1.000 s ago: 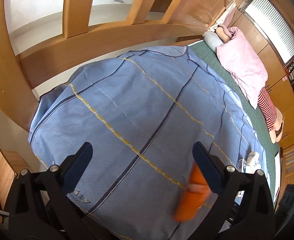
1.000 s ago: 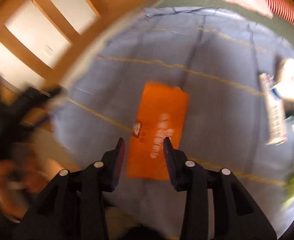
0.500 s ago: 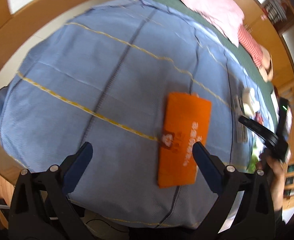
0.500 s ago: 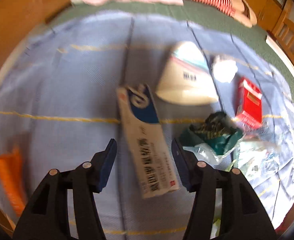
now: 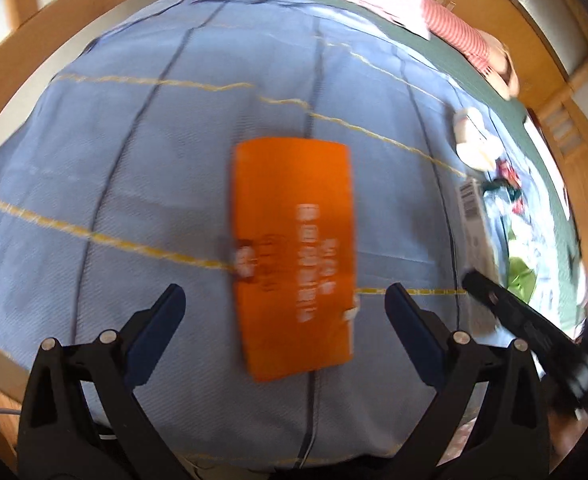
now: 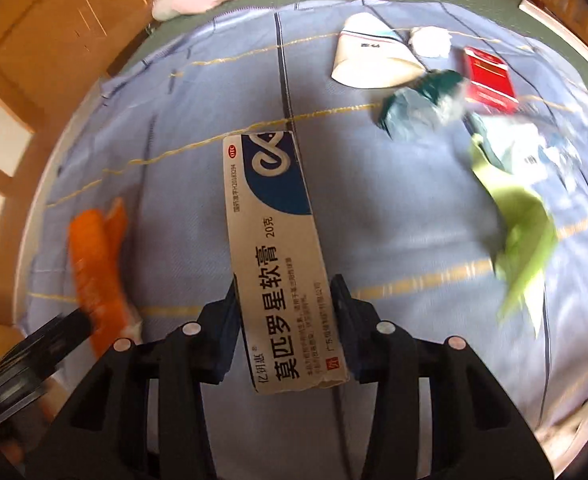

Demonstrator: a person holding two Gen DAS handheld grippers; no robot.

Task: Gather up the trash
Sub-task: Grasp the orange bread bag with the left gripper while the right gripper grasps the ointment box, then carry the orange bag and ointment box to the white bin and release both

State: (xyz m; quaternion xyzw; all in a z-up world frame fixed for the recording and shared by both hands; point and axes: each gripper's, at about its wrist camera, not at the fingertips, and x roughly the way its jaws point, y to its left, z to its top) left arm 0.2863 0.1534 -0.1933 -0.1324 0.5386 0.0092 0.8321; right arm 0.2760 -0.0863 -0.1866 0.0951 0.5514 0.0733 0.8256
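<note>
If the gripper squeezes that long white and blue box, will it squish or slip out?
The ointment box looks like thin cardboard with a torn end flap, so it would probably dent if squeezed hard. It seems light. The right gripper is closing across its narrow sides, so it likely won't slip.

Strewn flat over the blue striped sheet (image 6: 198,92): orange packet (image 5: 294,248), long white-and-blue ointment box (image 6: 278,248), white pouch (image 6: 369,60), red carton (image 6: 489,80), crumpled teal wrapper (image 6: 421,100), lime-green scrap (image 6: 521,232).
</note>
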